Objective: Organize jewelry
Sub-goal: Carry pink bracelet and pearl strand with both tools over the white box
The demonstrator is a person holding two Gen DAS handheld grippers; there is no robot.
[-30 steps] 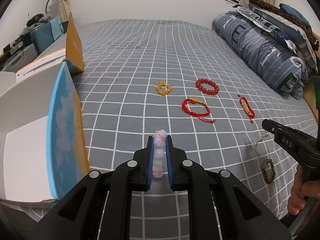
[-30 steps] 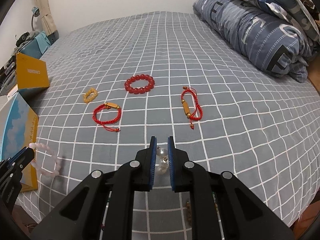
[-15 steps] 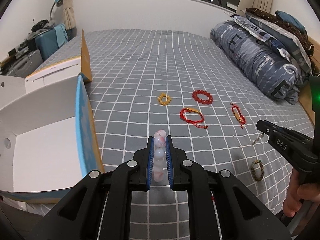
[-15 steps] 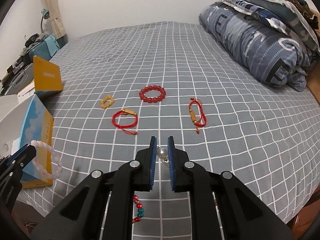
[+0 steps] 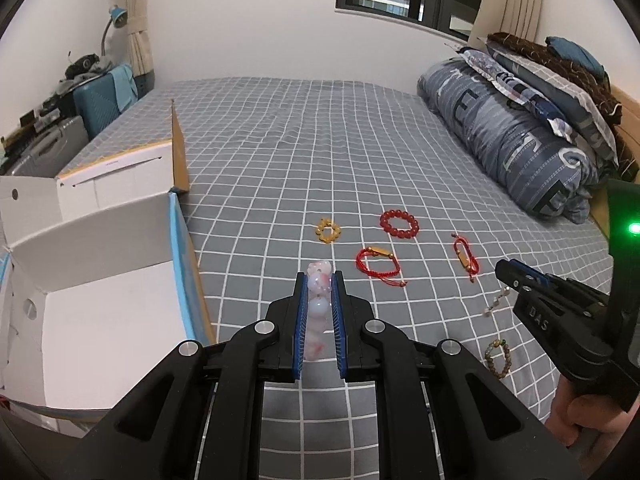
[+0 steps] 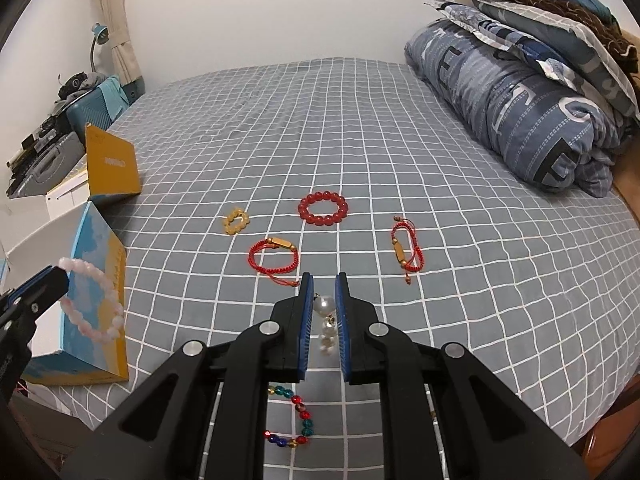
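My left gripper (image 5: 318, 280) is shut on a pale pink bead bracelet (image 5: 317, 312), raised above the bed beside an open white box (image 5: 100, 320). The same pink bracelet (image 6: 93, 300) hangs from the left gripper (image 6: 60, 278) at the left of the right wrist view. My right gripper (image 6: 322, 284) is shut on a white pearl string (image 6: 326, 322), which dangles below it (image 5: 496, 302). On the grey checked bedspread lie a yellow bead bracelet (image 6: 236, 221), a red bead bracelet (image 6: 323, 208), two red cord bracelets (image 6: 274, 260) (image 6: 406, 250), a multicoloured bead bracelet (image 6: 298, 420) and a brown bead bracelet (image 5: 498, 358).
The open box has a blue and yellow outer wall (image 6: 98, 264), and an orange flap (image 6: 114, 168) stands behind it. A rolled blue quilt (image 5: 512, 140) and pillows fill the right side. Suitcases (image 5: 100, 104) and a lamp stand beyond the bed's left edge.
Both grippers have risen above the bed with their bracelets still clamped. More of the white box's inside now shows in the left wrist view, and the jewelry on the bed looks smaller.
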